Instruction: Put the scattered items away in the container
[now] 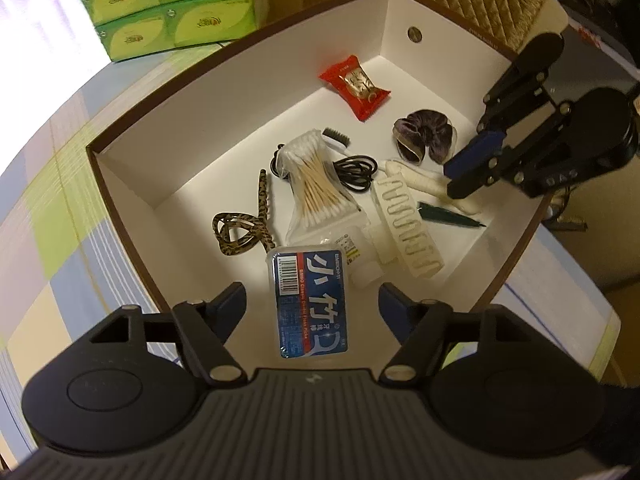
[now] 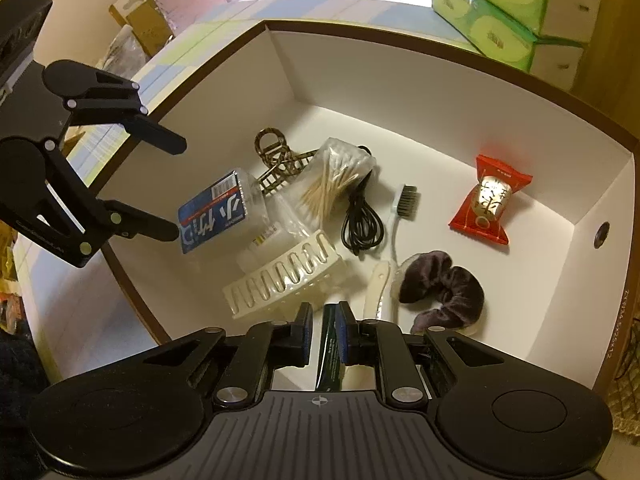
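Note:
A white box with a brown rim (image 1: 240,92) (image 2: 400,80) holds the items. My left gripper (image 1: 314,304) (image 2: 178,190) is wide open above its near corner. A blue-labelled floss pick case (image 1: 308,300) (image 2: 216,216) sits tilted between the spread fingers, touching neither pad. My right gripper (image 2: 324,320) (image 1: 452,182) hovers low over the box's right side with its jaws a narrow gap apart. A dark green pointed packet (image 1: 440,216) (image 2: 329,340) lies on the box floor under that gap, not clamped.
Inside the box lie a red snack packet (image 1: 355,86), a purple scrunchie (image 1: 426,138), a bag of cotton swabs (image 1: 316,180), a black cable (image 1: 356,172), a leopard hair claw (image 1: 244,232), a white hair claw (image 1: 408,232) and a toothbrush (image 2: 402,208). Green tissue packs (image 1: 168,12) stand behind.

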The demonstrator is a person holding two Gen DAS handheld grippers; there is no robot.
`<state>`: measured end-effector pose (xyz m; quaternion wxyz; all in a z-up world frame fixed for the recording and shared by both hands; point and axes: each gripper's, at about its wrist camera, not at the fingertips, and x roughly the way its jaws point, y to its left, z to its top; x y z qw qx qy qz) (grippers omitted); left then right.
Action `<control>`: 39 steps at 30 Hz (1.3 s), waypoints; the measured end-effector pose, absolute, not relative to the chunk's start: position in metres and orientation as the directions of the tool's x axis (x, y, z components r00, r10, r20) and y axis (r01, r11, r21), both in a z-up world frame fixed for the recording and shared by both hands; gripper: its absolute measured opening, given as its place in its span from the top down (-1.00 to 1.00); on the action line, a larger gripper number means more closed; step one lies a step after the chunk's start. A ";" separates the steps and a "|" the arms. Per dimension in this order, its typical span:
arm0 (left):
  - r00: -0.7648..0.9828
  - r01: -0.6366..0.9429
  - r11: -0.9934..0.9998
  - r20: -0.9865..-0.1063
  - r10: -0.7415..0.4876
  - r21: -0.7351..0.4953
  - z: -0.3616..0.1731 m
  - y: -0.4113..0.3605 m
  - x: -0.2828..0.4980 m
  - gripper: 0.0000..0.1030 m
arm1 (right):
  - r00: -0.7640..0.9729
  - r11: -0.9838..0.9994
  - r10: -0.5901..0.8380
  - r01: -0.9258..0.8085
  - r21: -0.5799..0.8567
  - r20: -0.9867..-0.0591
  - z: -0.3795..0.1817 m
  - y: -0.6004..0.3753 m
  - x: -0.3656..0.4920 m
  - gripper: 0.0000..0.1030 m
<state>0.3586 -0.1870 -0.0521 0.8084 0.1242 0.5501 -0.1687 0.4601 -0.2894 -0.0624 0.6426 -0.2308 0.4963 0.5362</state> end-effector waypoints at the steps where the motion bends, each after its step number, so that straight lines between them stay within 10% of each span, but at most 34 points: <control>1: 0.341 0.401 0.916 -0.931 -0.134 0.015 -0.051 -0.187 0.358 -0.44 | -0.064 0.319 0.462 -0.919 0.232 -0.885 -0.062 -0.289 0.460 0.63; 8: 0.361 0.369 0.929 -0.925 -0.119 0.024 -0.042 -0.190 0.353 -0.63 | -0.050 0.328 0.475 -0.917 0.229 -0.879 -0.058 -0.293 0.457 0.54; 10: 0.368 0.364 0.931 -0.922 -0.121 0.024 -0.039 -0.191 0.352 -0.66 | -0.020 0.339 0.482 -0.917 0.208 -0.876 -0.054 -0.295 0.454 -0.78; 11: 0.371 0.360 0.933 -0.921 -0.120 0.024 -0.037 -0.192 0.352 -0.68 | 0.015 0.348 0.501 -0.919 0.186 -0.866 -0.051 -0.297 0.451 -0.86; 39: 0.448 0.341 0.939 -0.886 -0.119 0.046 -0.010 -0.222 0.317 -0.75 | 0.136 0.399 0.566 -0.909 0.125 -0.813 -0.016 -0.328 0.410 -0.86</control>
